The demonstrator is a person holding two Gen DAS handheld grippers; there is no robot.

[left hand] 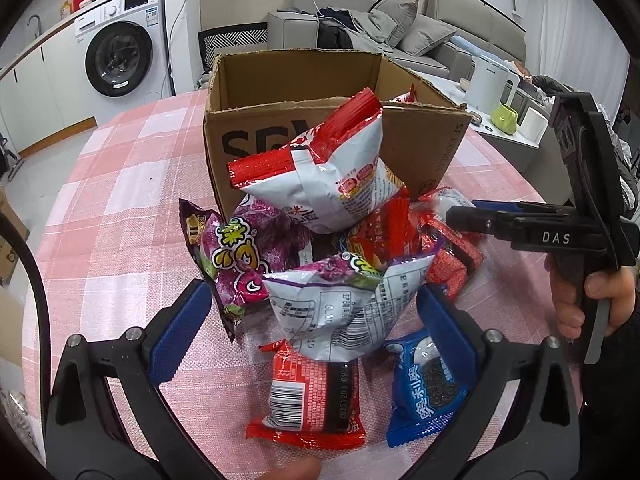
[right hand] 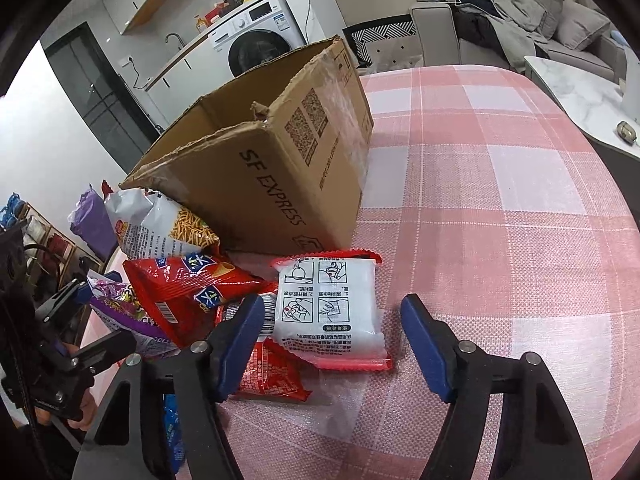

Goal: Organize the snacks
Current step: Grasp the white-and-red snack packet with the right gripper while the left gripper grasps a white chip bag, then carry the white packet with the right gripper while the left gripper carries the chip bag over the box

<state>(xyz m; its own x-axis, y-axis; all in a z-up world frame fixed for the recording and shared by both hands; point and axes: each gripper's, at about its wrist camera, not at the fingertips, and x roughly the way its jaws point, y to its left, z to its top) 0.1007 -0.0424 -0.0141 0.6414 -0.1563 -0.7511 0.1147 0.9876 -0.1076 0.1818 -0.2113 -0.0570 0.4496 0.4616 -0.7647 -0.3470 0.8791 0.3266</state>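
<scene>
A pile of snack packets lies on the pink checked tablecloth (left hand: 120,208) in front of an open cardboard box (left hand: 296,80). My left gripper (left hand: 312,320) is open, its blue pads either side of a purple and white bag (left hand: 340,304). Below it lie a red wafer pack (left hand: 312,396) and a blue Oreo pack (left hand: 428,392). A red and white bag (left hand: 328,168) leans on the box. My right gripper (right hand: 332,344) is open just short of a white and red packet (right hand: 328,312); it also shows in the left wrist view (left hand: 460,216), at the pile's right.
The box (right hand: 280,184) reads SF EXPRESS. A side table at right holds a white kettle (left hand: 492,84) and a green cup (left hand: 506,118). A washing machine (left hand: 120,48) and a grey sofa (left hand: 400,28) stand behind the table.
</scene>
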